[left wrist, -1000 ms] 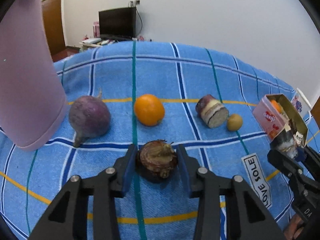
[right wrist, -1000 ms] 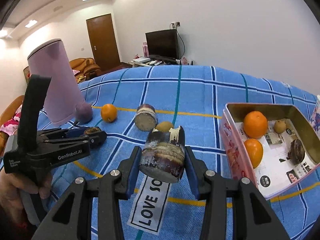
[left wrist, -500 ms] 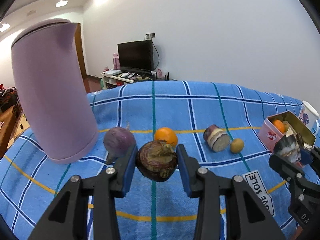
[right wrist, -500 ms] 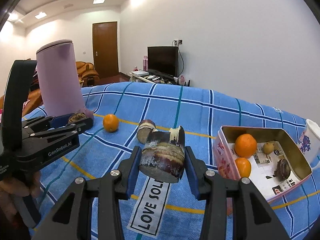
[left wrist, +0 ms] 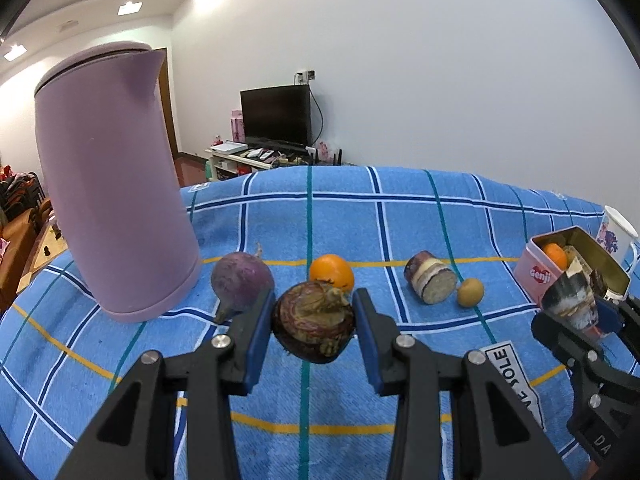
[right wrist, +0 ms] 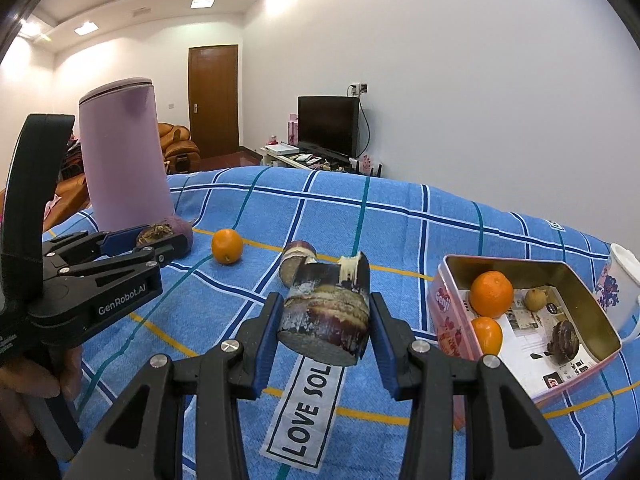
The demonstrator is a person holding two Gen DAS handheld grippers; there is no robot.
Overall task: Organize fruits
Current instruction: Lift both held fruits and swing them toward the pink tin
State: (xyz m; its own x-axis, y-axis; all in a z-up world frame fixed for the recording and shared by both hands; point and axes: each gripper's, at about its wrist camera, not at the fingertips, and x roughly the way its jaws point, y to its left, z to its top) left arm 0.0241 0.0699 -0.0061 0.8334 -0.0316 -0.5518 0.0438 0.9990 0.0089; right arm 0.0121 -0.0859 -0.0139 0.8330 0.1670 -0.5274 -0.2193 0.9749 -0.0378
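The left gripper (left wrist: 314,322) was clamped on a round dark-purple bulb with a brown dried top (left wrist: 314,322), its blue pads pressing both sides and holding it clear of the blue checked cloth (left wrist: 360,220). The right gripper (right wrist: 324,326) was likewise closed on a short cut purple-brown sugarcane section (right wrist: 324,320), held above the white "LOVE SOLE" label (right wrist: 308,404) sewn on the cloth.

On the cloth beyond the bulb lay a loose orange (left wrist: 332,271), with a round purple turnip-like root (left wrist: 240,280) to its left and a second cut sugarcane piece (left wrist: 430,282) to its right, a small yellow-brown fruit (left wrist: 471,291) just beside that piece.

To the right stood an open pink rectangular tin (right wrist: 444,320) holding two oranges (right wrist: 491,294), a small yellow-brown fruit and another dark bulb. A white patterned mug (right wrist: 618,280) stood just behind the tin. A tall lilac kettle (left wrist: 112,200) stood at the left, near the purple root.
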